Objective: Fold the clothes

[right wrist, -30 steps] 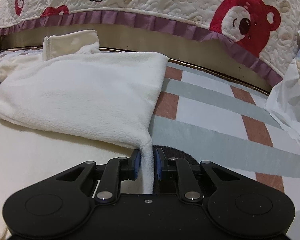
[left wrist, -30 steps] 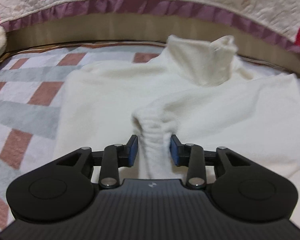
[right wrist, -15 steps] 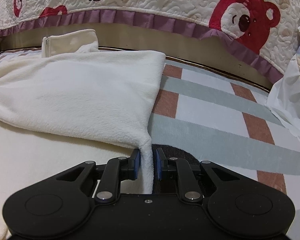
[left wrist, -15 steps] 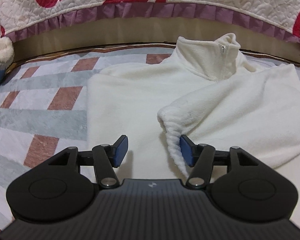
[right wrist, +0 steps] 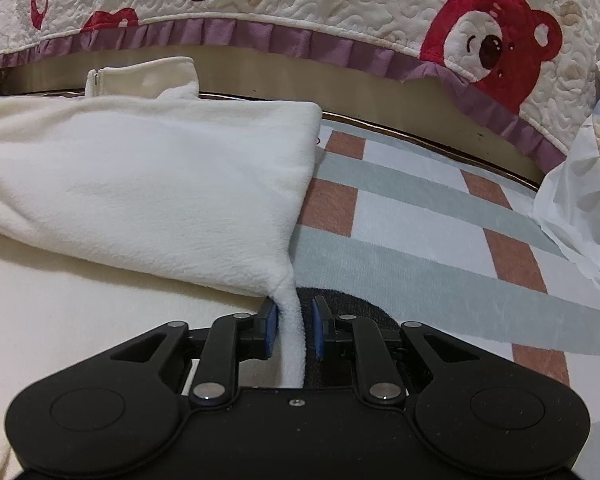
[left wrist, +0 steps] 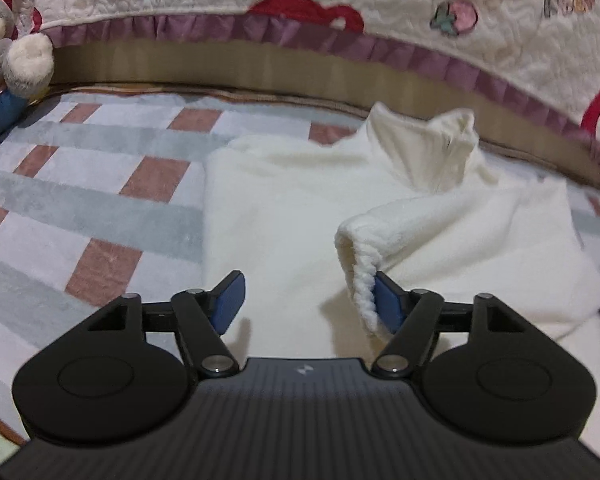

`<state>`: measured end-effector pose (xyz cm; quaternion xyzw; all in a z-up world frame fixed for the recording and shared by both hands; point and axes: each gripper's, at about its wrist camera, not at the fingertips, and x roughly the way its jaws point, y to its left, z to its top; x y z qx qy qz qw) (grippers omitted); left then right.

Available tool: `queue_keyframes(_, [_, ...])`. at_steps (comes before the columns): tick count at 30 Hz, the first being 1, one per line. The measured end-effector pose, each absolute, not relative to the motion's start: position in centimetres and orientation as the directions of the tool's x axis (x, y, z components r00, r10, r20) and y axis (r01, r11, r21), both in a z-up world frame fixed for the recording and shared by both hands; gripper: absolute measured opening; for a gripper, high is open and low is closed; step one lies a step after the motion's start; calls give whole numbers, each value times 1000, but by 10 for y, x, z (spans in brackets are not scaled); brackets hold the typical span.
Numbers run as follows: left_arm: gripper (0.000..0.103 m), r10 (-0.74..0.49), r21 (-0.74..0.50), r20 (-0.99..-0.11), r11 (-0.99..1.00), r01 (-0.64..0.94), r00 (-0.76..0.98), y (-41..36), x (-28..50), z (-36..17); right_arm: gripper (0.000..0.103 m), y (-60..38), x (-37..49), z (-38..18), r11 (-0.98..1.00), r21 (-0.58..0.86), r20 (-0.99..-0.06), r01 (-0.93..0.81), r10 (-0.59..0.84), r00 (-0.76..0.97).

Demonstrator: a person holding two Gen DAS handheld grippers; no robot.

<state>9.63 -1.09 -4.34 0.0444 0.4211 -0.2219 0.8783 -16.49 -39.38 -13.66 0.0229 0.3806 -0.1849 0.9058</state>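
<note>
A cream fleece top [left wrist: 292, 200] lies flat on the bed, its zip collar [left wrist: 432, 148] standing up at the far end. One sleeve is folded across the body, and its ribbed cuff [left wrist: 352, 244] leans on the right pad of my left gripper [left wrist: 308, 302]. That gripper's jaws are opening wide with nothing pinched. In the right wrist view, the folded edge of the top [right wrist: 140, 184] runs down between the pads of my right gripper [right wrist: 294, 328]. Its jaws are opening, and a thin dark gap shows beside the right pad.
The top lies on a plaid sheet [right wrist: 420, 220] of grey, white and rust squares. A quilted bear-print cover [right wrist: 380, 20] with a purple frill hangs along the far side. A plush toy [left wrist: 8, 60] sits far left; crumpled white bedding [right wrist: 576, 208] lies right. Dark cloth [right wrist: 348, 300] sits under the right gripper.
My left gripper let go of the sleeve cuff, spread its jaws and drew back upward; the cuff now rests on the top. My right gripper stayed put, its pads parting slightly.
</note>
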Motion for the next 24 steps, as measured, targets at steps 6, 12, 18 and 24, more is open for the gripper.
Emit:
queue_keyframes(6, [71,-387,-149,-773,881,448,503,-5,112,-52,31,-405,-167,-137,913,-14,-712,408,-296,637])
queue_keyframes(12, [71,-534,-327,-662,837,438,526,-5,129,-40,32,-402,-168,-137,911,-11,-713,413,-297,635])
queue_keyframes(18, [68,-472,-444,-798,881,164,374,8,171,-72,21,-370,-154,-133,939,-190,-713,287,-333,617])
queue_keyframes(24, [70,-318,-168,-872,909,381,373,21,138,-53,41,-385,-196,-116,935,111,-775,336,-131,618])
